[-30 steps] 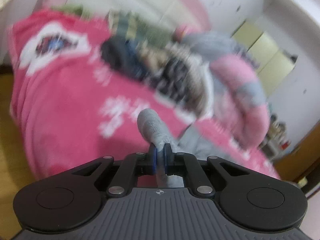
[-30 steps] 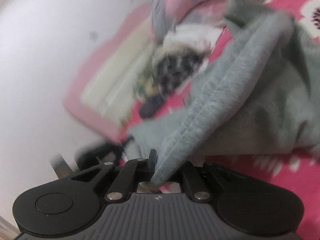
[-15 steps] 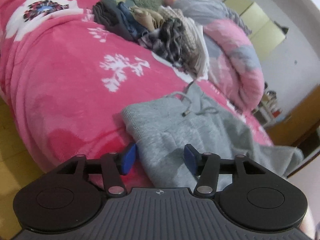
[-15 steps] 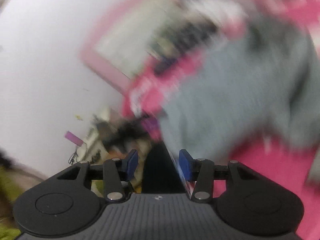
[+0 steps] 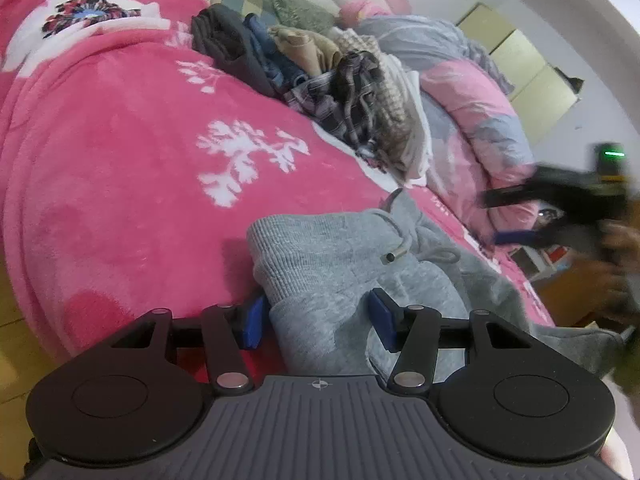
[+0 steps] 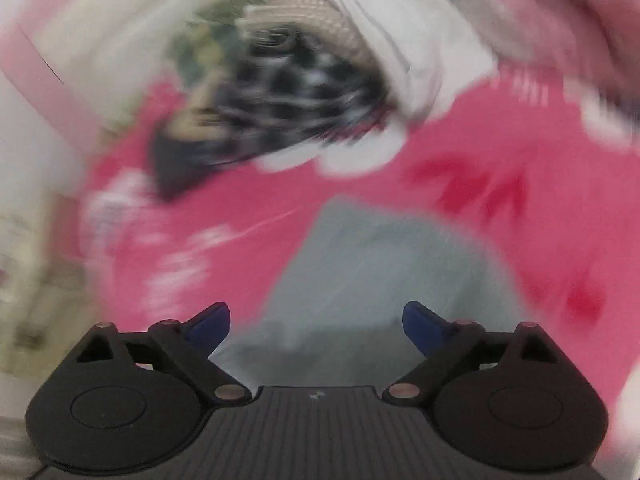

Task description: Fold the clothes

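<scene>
Grey sweatpants (image 5: pixel 340 248) lie crumpled on the pink blanket (image 5: pixel 120 160), the ribbed waistband and a drawstring (image 5: pixel 394 254) facing up. My left gripper (image 5: pixel 316 318) hovers low over their near edge, jaws half apart. Cloth lies between the blue pads, but they do not press it. In the right wrist view, blurred by motion, my right gripper (image 6: pixel 316 322) is opening wide with nothing between its fingers, above the grey sweatpants (image 6: pixel 380 260). That right gripper (image 5: pixel 508 216) also shows blurred at the right edge of the left wrist view, held by a hand (image 5: pixel 616 264).
A heap of unfolded clothes (image 5: pixel 320 72) lies across the middle of the bed, also blurred in the right wrist view (image 6: pixel 280 92). Behind it a pink and grey duvet (image 5: pixel 472 100) is bunched up. The bed's edge drops to a yellow floor (image 5: pixel 8 320) on the left.
A second ago both grippers were shut on the lifted grey garment. Both have let go and it now lies on the blanket. The right gripper swung away fast and opened wider; the left sank slightly.
</scene>
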`<state>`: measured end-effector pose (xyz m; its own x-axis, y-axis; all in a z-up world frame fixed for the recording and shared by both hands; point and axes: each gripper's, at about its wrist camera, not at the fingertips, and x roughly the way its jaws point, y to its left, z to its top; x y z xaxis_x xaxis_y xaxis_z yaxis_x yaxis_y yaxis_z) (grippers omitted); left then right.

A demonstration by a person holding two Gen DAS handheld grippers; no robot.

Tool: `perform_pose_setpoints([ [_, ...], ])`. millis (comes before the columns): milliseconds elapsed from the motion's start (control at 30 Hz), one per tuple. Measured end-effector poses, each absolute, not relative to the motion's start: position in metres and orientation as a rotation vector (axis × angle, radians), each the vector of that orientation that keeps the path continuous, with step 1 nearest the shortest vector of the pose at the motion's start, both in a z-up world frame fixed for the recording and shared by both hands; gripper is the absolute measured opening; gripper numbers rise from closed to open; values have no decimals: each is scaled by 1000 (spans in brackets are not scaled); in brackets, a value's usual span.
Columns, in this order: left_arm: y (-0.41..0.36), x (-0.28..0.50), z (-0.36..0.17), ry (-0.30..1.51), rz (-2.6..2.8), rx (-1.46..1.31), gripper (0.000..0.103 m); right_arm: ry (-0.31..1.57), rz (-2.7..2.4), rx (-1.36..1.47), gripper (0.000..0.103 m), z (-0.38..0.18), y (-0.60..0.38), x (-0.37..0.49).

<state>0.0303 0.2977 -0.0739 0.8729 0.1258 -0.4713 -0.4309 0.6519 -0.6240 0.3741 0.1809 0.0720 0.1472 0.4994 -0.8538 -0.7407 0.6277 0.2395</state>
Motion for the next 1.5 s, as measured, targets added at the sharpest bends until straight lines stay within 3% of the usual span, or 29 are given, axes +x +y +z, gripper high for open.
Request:
perform_pose_setpoints([
  [200, 312, 20, -88, 329, 240, -886, 52, 1051, 904, -319, 96, 10, 204, 429],
  [300, 315, 17, -91, 302, 239, -918, 47, 1111, 921, -317, 94, -11, 206, 438],
  [333, 313, 17, -91, 298, 248, -911, 41, 1136, 930, -321, 84, -15, 205, 437],
  [400, 309, 16, -89, 289, 266, -898, 34, 1184, 949, -329, 77, -22, 203, 435],
  [467, 308, 16, -87, 282, 286, -891, 29, 1160, 967, -357, 56, -16, 201, 423],
  [533, 306, 16, -83, 268, 308, -874, 24, 1139, 947, -364, 22, -6, 199, 407],
  [600, 304, 15, -75, 234, 325, -844, 21, 1070, 914, -409, 6, 5, 197, 384],
  [633, 304, 15, -68, 209, 330, -821, 20, 1024, 906, -433, 3, 12, 196, 371],
  [833, 318, 19, -33, 62, 359, -696, 18, 749, 836, -422, 2, 70, 183, 342],
  [967, 338, 18, -36, 25, 432, -751, 17, 613, 790, -317, 2, 103, 169, 354],
  [1133, 361, 38, -81, 285, 464, -911, 20, 720, 848, -263, 5, 62, 180, 389],
  [1267, 368, 33, -84, 246, 454, -963, 23, 866, 870, -303, 10, 8, 204, 420],
  [1300, 367, 33, -84, 241, 455, -961, 24, 868, 892, -285, 18, 7, 208, 426],
  [1333, 367, 34, -84, 237, 457, -959, 25, 870, 913, -266, 36, 6, 211, 431],
  [1433, 367, 35, -83, 243, 460, -960, 25, 864, 978, -241, 76, 3, 227, 444],
  [1500, 366, 37, -82, 243, 468, -945, 25, 923, 1032, -282, 86, -7, 246, 450],
])
